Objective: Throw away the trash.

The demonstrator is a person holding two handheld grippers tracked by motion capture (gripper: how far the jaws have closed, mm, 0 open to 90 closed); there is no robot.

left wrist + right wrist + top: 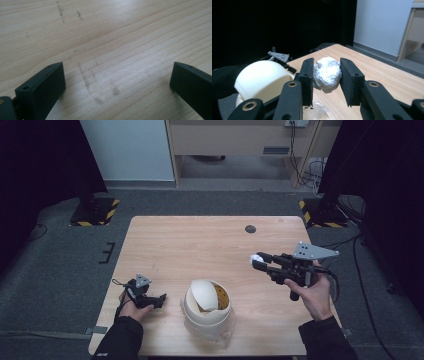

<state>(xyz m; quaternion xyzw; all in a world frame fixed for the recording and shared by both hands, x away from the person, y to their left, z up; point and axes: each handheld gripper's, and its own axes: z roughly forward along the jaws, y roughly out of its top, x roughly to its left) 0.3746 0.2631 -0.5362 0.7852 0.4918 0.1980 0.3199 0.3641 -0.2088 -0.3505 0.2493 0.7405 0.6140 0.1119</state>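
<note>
My right gripper [327,75] is shut on a crumpled white paper ball [327,73], pinched between both black pads. In the high view that gripper [256,261] is held above the table's right side and points left, the paper ball [255,257] white at its tip. A cream bin with a swing lid [206,306] stands at the table's front middle, with clear plastic around its base; its lid [262,77] shows at the left of the right gripper view. My left gripper [161,300] rests on the table at front left, open, with bare wood between its jaws [115,80].
The wooden table [200,245] has a dark round grommet [250,229] near its far edge. Grey carpet surrounds it, with black stands on hazard-striped bases at the back left [95,210] and back right [320,212]. Faint scuff marks [87,82] mark the wood.
</note>
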